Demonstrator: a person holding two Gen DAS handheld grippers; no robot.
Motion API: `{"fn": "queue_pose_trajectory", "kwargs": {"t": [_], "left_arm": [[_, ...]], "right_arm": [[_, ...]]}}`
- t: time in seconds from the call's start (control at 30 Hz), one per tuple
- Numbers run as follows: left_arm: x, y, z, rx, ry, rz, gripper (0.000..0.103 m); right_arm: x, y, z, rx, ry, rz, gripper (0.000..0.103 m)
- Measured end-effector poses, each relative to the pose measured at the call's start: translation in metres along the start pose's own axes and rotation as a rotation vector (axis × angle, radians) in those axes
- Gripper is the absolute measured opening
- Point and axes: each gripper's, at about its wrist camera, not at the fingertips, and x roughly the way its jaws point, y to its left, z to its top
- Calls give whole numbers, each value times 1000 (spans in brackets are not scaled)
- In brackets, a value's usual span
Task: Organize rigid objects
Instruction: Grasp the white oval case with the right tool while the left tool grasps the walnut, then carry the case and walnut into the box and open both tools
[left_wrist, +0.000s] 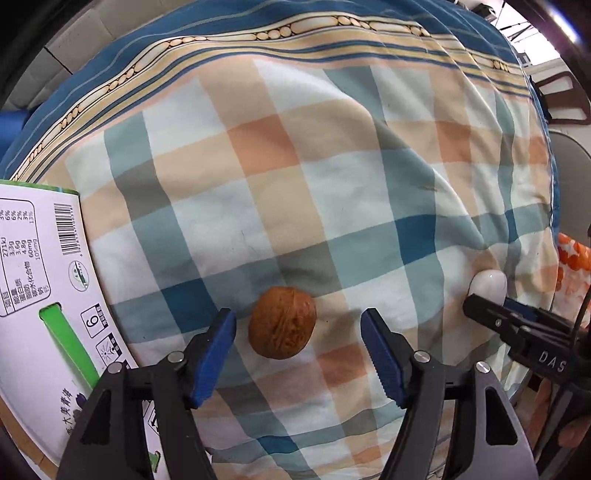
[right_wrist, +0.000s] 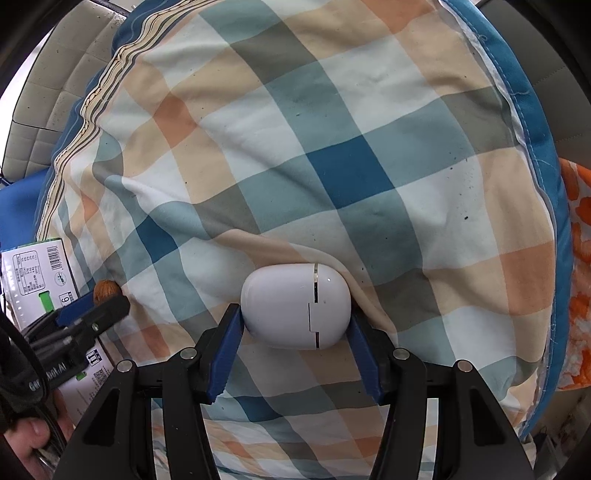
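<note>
The left gripper (left_wrist: 298, 325) points down at a bed, its blue-padded jaws standing apart with a brown walnut (left_wrist: 282, 322) lying loose between them. Neither pad touches the shell: a strip of cloth shows on each side, narrower on the left. The walnut rests on a checked cloth (left_wrist: 332, 166) of blue, peach, grey and white squares.

To the right, the right gripper (right_wrist: 295, 321) is clamped on a white earbud case (right_wrist: 295, 306), its blue fingers (right_wrist: 229, 332) pressing the case's two rounded ends. The case lies on its side on the same checked cloth (right_wrist: 332, 147), its lid seam and a small light dot facing up, tucked against a raised fold of fabric.

From the left wrist view the case (left_wrist: 487, 282) shows only as a white cap beyond the black tip of the right gripper (left_wrist: 480, 302). From the right wrist view the walnut (right_wrist: 105, 288) peeks out behind the left gripper (right_wrist: 99, 310), well apart from the case.

A white carton (left_wrist: 48, 258) printed with a barcode, a nutrition table and a green stripe lies at the cloth's left edge, just beside the left gripper. A blue striped border (left_wrist: 295, 33) runs along the far side of the cloth, and an orange-and-white patterned fabric (right_wrist: 576, 277) lies past the right edge. A person's fingers (right_wrist: 33, 435) grip the left handle.
</note>
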Motion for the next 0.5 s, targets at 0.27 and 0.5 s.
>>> {"fn": "queue_pose_trajectory", "kwargs": {"t": [0.27,0.5], "left_arm": [[11,-3,-14,-1,-25,44,32],[-4,-16,-26,0,-88,43,32]], "right_arm": [[5,21,9,5,-4,-35,61],[8,36,4,-14,-34,-74,60]]}}
